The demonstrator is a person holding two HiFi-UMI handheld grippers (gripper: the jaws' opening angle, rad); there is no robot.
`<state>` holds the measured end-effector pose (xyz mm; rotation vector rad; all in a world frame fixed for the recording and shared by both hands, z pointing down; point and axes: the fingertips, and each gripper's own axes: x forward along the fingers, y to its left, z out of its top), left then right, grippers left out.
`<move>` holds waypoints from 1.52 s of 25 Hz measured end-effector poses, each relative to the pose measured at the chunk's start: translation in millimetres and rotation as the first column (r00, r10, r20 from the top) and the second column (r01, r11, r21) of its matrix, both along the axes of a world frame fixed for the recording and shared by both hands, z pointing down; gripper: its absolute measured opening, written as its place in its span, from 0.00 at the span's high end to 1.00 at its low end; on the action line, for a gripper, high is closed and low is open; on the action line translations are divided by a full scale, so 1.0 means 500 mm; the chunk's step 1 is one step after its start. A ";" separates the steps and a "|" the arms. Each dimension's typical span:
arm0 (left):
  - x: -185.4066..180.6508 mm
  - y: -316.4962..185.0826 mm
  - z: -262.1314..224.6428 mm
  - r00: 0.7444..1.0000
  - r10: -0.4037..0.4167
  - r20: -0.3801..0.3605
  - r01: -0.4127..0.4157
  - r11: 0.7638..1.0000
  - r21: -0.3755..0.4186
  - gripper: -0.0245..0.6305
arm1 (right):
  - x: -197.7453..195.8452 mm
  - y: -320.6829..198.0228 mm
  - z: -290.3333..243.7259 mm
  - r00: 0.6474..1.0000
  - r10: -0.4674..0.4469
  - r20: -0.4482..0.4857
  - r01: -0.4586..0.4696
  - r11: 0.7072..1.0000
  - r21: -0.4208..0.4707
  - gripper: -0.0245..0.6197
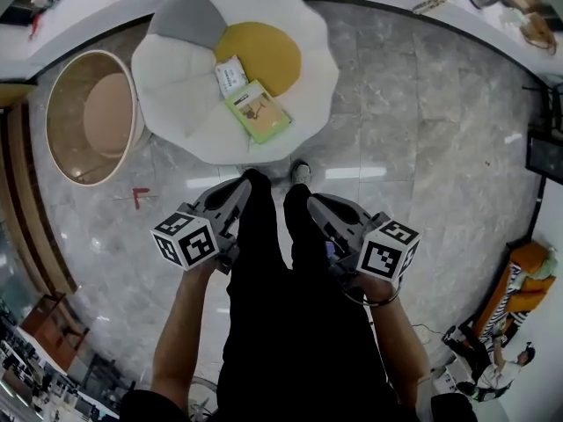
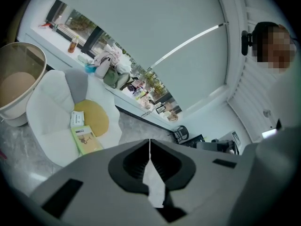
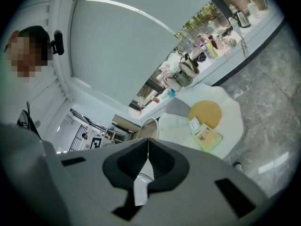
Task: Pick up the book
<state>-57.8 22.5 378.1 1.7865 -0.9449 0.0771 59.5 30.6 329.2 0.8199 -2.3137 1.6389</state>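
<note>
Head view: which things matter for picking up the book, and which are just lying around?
Job:
- green book, lying on the white cushion seat
- left gripper and right gripper, both shut, empty, not at the book

Lying about:
- small white booklet next to the book
- round tan chair
- counter clutter

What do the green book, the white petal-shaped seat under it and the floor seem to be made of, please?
The green book: likely paper with a smooth card cover, flat and printed. The seat: soft matte fabric padding, puffy with seamed lobes. The floor: polished grey stone or stone-look tile, veined and mirroring lights.
</note>
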 end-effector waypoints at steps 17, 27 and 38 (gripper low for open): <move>0.014 -0.030 0.304 0.998 0.032 -0.060 -0.043 0.979 -0.200 0.94 | 0.005 -0.070 0.147 0.991 0.137 0.010 -0.135 0.986 -0.093 0.94; 0.023 -0.053 0.503 0.998 -0.010 -0.063 -0.010 0.951 -0.308 0.94 | -0.007 -0.072 0.258 0.989 0.144 0.015 -0.140 0.975 -0.172 0.93; -0.006 -0.059 0.712 0.999 -0.031 0.021 0.036 0.946 -0.323 0.94 | 0.016 -0.056 0.372 0.985 0.175 0.001 -0.169 0.954 -0.250 0.93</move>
